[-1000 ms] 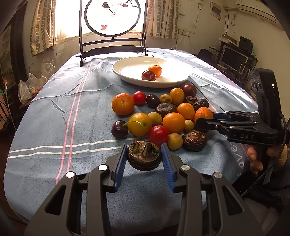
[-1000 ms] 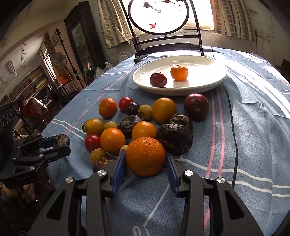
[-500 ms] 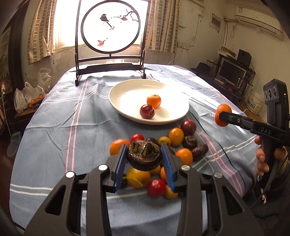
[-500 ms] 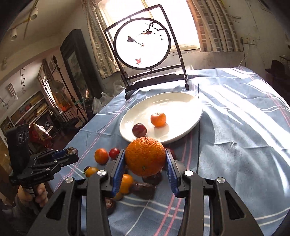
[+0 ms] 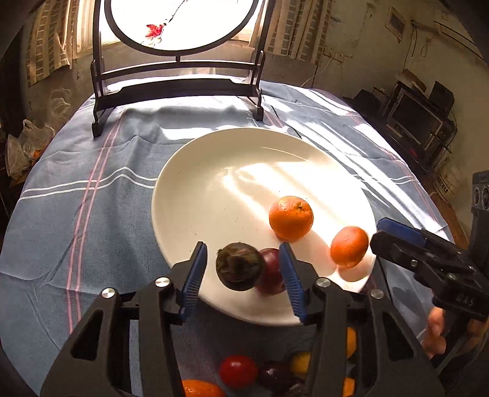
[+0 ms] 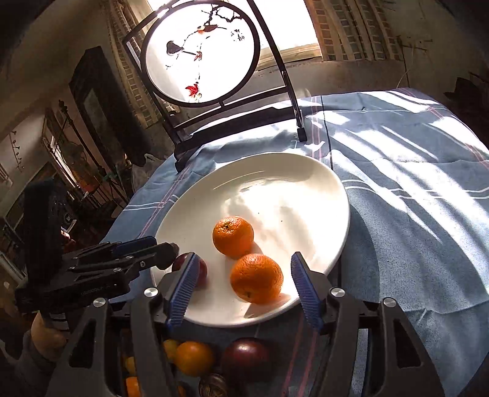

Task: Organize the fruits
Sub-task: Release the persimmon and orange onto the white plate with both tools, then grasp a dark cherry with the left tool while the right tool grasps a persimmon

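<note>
Sunlight is pouring through a curtained window [image 6: 308, 27] ahead and falling in bright stripes across the blue striped tablecloth [image 6: 412, 171]. A round painted screen in a dark frame [image 6: 201, 52] is standing at the far edge of the table, glowing against the light. Off to the left, a dark cabinet [image 6: 97, 100] is sitting in shadow. To the right, a monitor on a shelf [image 5: 415, 119] is standing against a stained wall [image 5: 351, 33].

Left hand-held gripper [image 5: 241, 274] jaws spread wide, right hand-held gripper [image 6: 244, 293] likewise, both level, side by side
</note>
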The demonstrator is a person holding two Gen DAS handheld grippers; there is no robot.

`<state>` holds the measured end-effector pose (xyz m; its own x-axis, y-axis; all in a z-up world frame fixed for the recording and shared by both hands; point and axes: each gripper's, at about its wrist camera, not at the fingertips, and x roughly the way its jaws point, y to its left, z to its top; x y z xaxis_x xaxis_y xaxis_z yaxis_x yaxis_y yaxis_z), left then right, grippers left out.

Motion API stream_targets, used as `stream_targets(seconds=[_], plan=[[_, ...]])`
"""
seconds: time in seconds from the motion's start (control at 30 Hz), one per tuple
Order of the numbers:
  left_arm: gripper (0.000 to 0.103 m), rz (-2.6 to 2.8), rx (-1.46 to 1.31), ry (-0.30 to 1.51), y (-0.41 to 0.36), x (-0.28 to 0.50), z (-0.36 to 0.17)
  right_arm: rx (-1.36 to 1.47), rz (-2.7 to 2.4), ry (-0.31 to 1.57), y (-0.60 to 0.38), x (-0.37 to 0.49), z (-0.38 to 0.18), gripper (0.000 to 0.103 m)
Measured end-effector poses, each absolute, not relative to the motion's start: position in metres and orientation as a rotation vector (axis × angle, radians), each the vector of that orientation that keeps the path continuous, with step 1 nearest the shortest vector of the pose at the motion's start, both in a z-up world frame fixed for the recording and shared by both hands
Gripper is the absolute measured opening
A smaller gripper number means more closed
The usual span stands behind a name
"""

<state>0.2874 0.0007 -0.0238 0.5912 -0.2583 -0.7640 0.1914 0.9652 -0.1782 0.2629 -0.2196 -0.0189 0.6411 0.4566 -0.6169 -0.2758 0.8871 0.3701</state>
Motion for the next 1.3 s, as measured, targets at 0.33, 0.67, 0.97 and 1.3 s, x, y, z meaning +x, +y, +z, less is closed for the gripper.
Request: stream_targets(seconds=[0.33,0.67,0.97,1.3], plan=[[0.068,-0.280,0.057,0.777,0.005,0.168,-0.006,0.205,0.365,0.732,-0.244,0.170,-0.022,0.066],[0.062,-0.285,0.134,0.833,0.012,0.072,-0.050,0.088,0.351,0.713,-0.236,0.126,-0.042,0.066],[0.043,-0.294,0.077,0.843,0.013,0.075,-0.059,0.128,0.352,0.719,-0.242,0.128,-0.043,0.066],[0.043,-0.334,-0.002,0.857,0.012,0.083,-0.057,0.138,0.365,0.712,-0.244,0.127,-0.042,0.066]])
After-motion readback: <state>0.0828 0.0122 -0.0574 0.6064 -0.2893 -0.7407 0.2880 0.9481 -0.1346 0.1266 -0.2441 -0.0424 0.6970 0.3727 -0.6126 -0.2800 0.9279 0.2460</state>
